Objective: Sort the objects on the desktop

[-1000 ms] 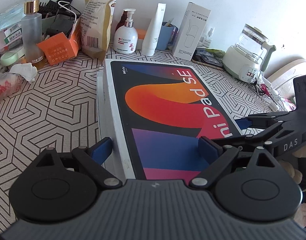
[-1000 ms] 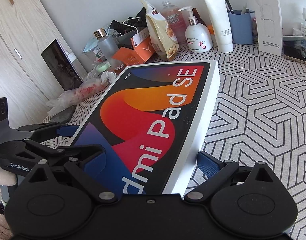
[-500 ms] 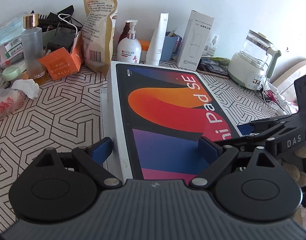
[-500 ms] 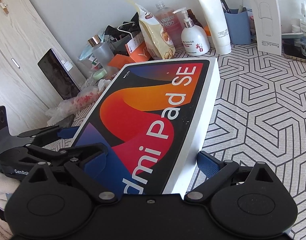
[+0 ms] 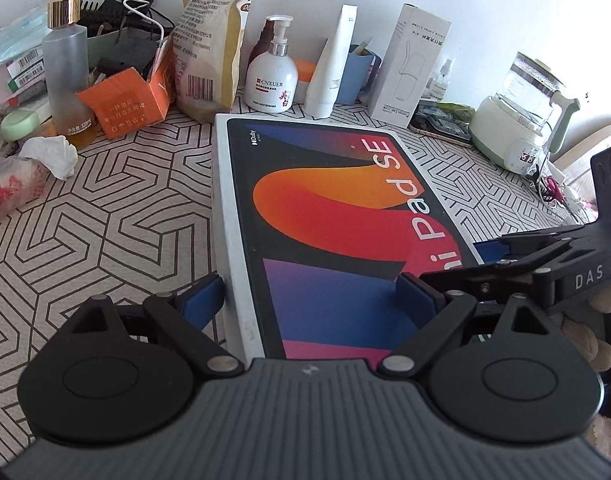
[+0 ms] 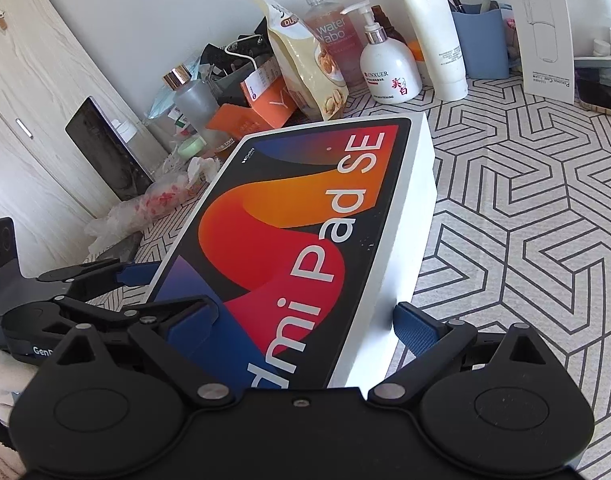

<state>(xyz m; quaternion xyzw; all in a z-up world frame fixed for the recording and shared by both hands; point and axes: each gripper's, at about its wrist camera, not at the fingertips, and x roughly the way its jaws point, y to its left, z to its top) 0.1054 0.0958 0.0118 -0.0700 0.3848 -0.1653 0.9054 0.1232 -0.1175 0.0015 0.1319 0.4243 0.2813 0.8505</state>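
Jaws of both grippers clamped on tablet box (image 5: 329, 216) near edge, far edge beside pump bottle (image 5: 271, 80).

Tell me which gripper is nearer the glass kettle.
Right. The right gripper grips the tablet box at its near corner on the side toward the glass kettle; the left gripper grips the box's opposite near corner, farther from the kettle.

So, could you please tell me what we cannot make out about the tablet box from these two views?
- Tablet box near end: cut off in the left wrist view by the left hand-held gripper body, and in the right wrist view by the right hand-held gripper.
- Brand word: first letters covered in both views.
- Box underside: hidden, so contact with the patterned table is unclear.
- White tube print: too small.
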